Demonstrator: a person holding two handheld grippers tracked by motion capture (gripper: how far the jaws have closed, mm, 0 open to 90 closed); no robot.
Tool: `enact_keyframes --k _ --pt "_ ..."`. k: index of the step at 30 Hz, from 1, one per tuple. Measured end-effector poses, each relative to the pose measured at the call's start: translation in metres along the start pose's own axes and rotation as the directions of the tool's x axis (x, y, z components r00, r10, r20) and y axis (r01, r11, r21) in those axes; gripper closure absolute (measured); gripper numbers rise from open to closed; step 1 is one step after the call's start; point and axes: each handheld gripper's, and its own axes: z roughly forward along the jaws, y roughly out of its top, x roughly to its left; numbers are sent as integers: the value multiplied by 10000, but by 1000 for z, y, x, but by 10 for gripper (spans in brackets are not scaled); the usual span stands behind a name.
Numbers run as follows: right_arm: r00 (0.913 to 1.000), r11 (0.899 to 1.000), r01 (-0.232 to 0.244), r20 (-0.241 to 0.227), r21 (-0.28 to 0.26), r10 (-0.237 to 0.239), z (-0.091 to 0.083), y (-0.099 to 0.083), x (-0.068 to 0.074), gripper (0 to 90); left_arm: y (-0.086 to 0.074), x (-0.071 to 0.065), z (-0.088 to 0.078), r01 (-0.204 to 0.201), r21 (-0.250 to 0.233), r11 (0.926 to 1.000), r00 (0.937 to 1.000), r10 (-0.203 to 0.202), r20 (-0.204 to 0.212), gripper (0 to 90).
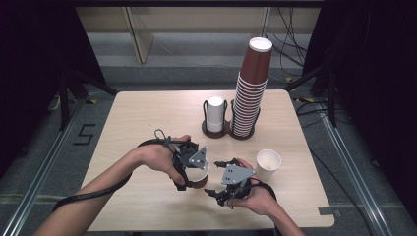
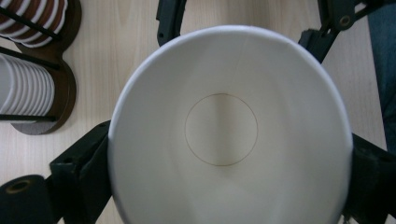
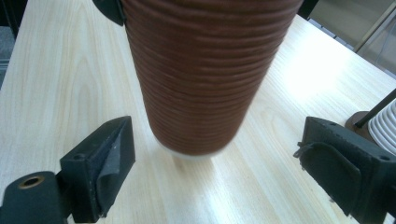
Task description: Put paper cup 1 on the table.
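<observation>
On the pale wooden bench (image 1: 147, 118), left gripper (image 1: 193, 164) jaws grip a light, crushable brown cup (image 1: 200, 178) at three and nine o'clock; right gripper (image 1: 227, 189) jaws stand open.

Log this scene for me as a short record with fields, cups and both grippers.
held cup: brown cup, white inside, between the pads of the left gripper
right gripper: open, jaws apart beside the cup's base
loose cup: white cup, upright on the table
rack: cup stack and lid stack
</observation>
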Motion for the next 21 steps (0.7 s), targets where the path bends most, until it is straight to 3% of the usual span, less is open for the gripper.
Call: enact_keyframes --k 2,4,5,8,10,11,12,13,16,19,21 --pt "9996 9996 -278 -2 31 278 1 1 3 114 1 0 0 -41 146 9999 10000 40 62 82" --pt "9999 10000 -80 -63 -18 80 2 2 2 114 3 0 1 -66 207 9998 9999 64 116 82" --pt "9995 9996 -286 -120 8 286 3 3 4 114 4 0 1 -110 231 9997 9999 108 111 82" --pt "9997 9996 -169 -167 -247 165 7 5 3 114 6 -1 2 -88 89 9999 9998 87 156 83" --pt "9997 9992 192 -111 -358 -196 9 7 1 114 7 0 2 -197 92 9998 9996 195 184 83" --pt "9994 9989 -301 -184 -359 295 10 7 4 114 8 -1 3 -128 -57 9999 9998 129 170 83" --pt "9996 9994 -165 -256 -314 157 11 8 4 115 8 -1 3 -214 -91 9997 9996 215 172 83" --pt "9984 9985 -485 -294 -242 478 11 9 6 117 9 -1 3 -242 -131 9996 9995 245 209 83" --pt "9997 9987 -12 -247 -503 -1 16 10 3 130 10 0 3 -351 -273 9990 9992 357 193 83" --pt "9988 9985 -360 -357 -417 346 18 11 6 149 10 -2 2 -148 -315 9994 9996 156 247 83" --pt "9995 9981 67 -315 -615 -87 20 12 4 159 9 -2 2 -106 -355 9993 9996 115 272 83"
